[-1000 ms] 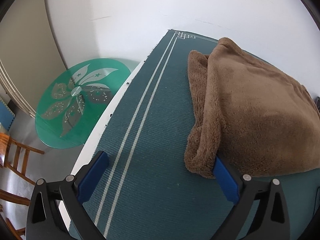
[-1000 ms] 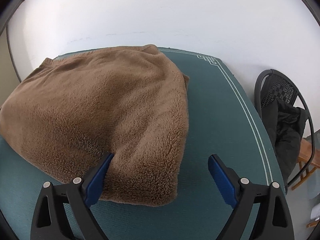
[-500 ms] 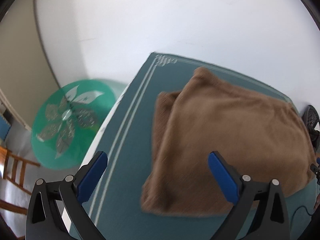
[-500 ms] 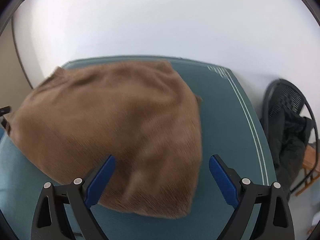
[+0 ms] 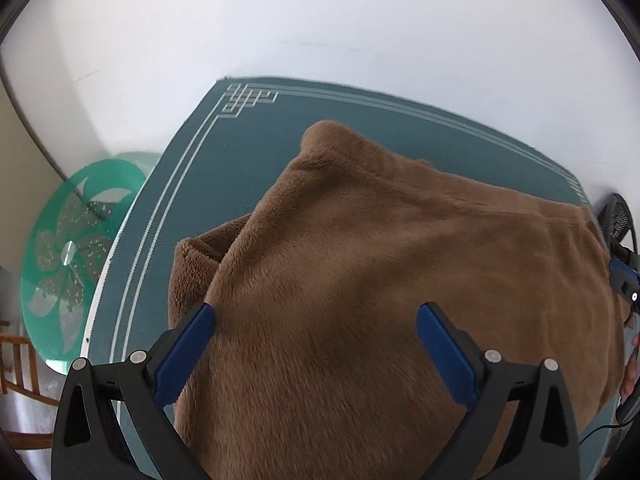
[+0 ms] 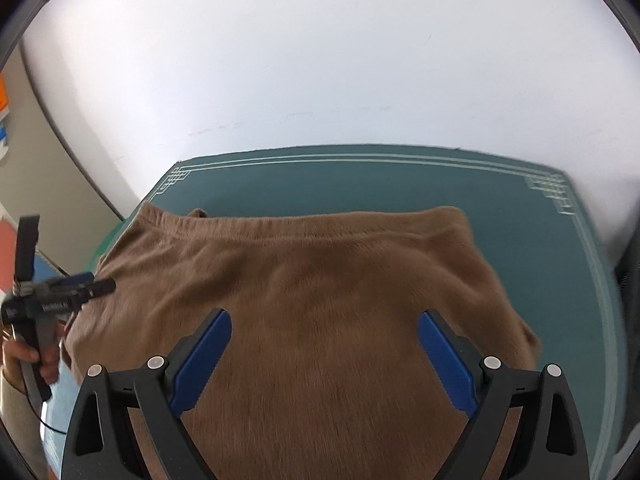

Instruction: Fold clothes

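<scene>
Brown fleece garment (image 5: 380,280) lies folded on the green-matted table (image 5: 240,152). Left claw (image 5: 316,344) and right claw (image 6: 324,344) hover spread wide, empty. Square the near edge before regrasping.

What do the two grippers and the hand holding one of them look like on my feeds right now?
Both the left gripper and the right gripper have black angular frames with silver rivets and flat blue pads on the fingers. Seen from the right wrist camera, the left one has a black handle with a thin black cable trailing below, gripped by a bare hand with a light sleeve.
</scene>
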Demonstrator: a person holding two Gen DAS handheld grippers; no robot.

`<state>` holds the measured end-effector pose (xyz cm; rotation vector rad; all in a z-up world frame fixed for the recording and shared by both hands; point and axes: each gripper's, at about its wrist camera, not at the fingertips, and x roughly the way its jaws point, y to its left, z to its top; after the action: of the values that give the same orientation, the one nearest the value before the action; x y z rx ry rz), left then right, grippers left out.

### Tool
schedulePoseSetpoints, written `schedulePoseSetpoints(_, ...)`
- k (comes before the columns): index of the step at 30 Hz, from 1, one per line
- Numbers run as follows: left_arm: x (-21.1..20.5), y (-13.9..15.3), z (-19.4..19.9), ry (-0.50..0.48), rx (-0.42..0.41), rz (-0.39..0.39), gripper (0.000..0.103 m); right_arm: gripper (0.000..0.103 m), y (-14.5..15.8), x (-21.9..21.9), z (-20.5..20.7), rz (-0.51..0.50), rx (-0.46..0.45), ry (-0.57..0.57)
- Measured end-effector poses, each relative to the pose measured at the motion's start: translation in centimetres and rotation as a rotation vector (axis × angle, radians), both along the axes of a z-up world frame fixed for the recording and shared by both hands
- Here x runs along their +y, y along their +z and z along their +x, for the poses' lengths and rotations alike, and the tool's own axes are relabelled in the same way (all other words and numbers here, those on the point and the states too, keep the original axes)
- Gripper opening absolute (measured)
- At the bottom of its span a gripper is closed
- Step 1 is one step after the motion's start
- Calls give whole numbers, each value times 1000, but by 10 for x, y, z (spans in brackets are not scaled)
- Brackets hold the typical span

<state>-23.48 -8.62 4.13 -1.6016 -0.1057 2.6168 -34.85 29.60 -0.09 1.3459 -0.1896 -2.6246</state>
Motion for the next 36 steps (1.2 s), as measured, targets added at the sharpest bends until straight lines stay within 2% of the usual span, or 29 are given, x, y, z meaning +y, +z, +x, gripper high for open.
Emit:
schedulePoseSetpoints(2, -5, -9, -6, 19, -20, -7, 102, 96, -9, -1, -15, 6, -31, -15)
schedulePoseSetpoints(5, -17, -22, -8, 35, -31, 39, 102, 96, -22, -3, -25, 58, -61, -29)
schedulePoseSetpoints(13, -12, -25, -1, -4, 18, -22, 103, 99, -54, -9, -49, 190, -137, -66)
schedulePoseSetpoints(25, -8, -27, -8, -1, 31, -38, 103, 99, -5, 68, 70, -121, 39, -148)
schedulePoseSetpoints(30, -9, -20, -1, 60, 1, -25, 103, 99, -26, 125, 135, -292, -21, -270)
schedulePoseSetpoints(33, -7, -8, 18, 66, 21, -5, 103, 99, -36, 141, 168, -387, -45, -294)
schedulePoseSetpoints(36, 3, 8, 45, 24, 74, -22, 103, 99, -43, 142, 199, -467, -40, -298)
